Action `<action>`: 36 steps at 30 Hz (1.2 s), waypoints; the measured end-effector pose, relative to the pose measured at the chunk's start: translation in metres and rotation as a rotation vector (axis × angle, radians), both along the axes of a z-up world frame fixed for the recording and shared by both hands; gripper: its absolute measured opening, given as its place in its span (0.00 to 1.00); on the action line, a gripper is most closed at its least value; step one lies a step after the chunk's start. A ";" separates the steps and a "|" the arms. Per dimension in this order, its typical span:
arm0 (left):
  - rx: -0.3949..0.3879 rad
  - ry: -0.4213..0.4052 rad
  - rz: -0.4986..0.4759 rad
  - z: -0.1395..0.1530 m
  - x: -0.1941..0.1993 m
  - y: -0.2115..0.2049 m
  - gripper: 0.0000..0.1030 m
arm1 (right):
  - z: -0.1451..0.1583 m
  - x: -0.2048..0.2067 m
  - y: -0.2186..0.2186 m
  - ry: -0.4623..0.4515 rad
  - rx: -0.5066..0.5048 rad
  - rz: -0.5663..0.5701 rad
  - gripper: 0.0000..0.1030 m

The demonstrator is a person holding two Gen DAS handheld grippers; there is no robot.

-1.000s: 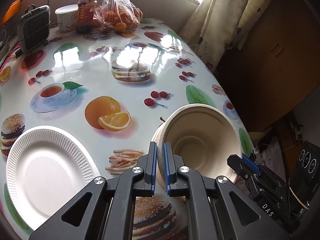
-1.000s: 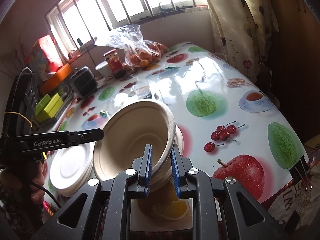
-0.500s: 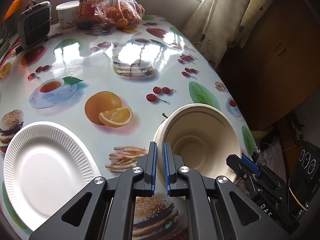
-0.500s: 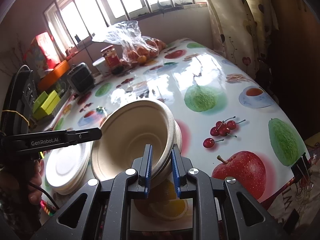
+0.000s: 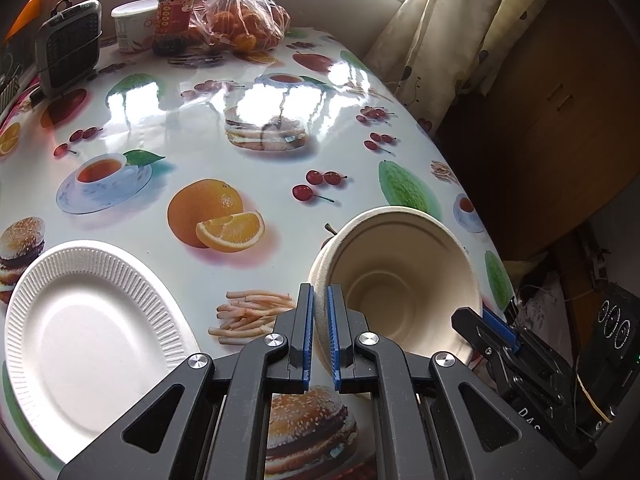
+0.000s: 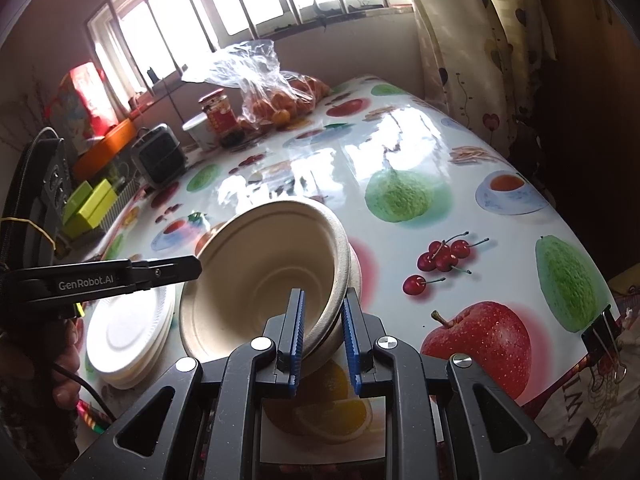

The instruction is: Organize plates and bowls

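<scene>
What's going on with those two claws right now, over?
Both claws, left claw and right claw, shut on rims of the nested bowls, tilted. Plate stack sits beside them. Nothing in the way.

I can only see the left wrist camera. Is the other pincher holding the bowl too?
Observer: Yes. The right gripper is shut on the bowl, with one pad inside its near rim and one outside.
Child: Is that white plate all alone?
Observer: No. The right wrist view shows a stack of plates, several deep.
Child: Is anything next to the black box thing?
Observer: Yes. Yellow-green boxes sit beside it, outside your picture.
</scene>
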State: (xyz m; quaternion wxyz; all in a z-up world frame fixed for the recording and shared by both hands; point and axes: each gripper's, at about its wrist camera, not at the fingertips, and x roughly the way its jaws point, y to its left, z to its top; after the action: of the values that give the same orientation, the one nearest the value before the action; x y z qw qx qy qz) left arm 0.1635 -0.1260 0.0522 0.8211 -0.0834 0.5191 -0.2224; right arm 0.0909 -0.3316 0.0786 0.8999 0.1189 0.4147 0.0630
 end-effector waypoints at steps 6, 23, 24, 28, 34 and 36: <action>0.003 -0.002 -0.001 0.000 0.000 0.000 0.06 | 0.000 0.000 0.000 0.000 -0.001 0.001 0.18; 0.010 -0.007 0.006 -0.001 -0.002 -0.001 0.07 | 0.000 0.001 0.000 -0.001 0.000 0.000 0.18; 0.010 -0.007 0.006 -0.001 -0.002 -0.001 0.07 | 0.000 0.001 0.000 -0.001 0.001 0.001 0.18; 0.010 -0.008 0.007 -0.001 -0.002 -0.001 0.07 | 0.000 0.001 0.000 -0.001 0.000 0.001 0.18; 0.016 -0.010 0.006 -0.001 -0.003 -0.001 0.07 | 0.000 0.001 -0.001 -0.001 0.001 0.001 0.18; 0.019 -0.009 0.007 -0.001 -0.003 -0.002 0.07 | 0.000 0.001 0.000 -0.002 0.001 0.001 0.18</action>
State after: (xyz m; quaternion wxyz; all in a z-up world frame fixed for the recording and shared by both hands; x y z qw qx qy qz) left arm 0.1604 -0.1280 0.0512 0.8251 -0.0763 0.5170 -0.2148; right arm 0.0916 -0.3320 0.0786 0.9002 0.1190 0.4141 0.0639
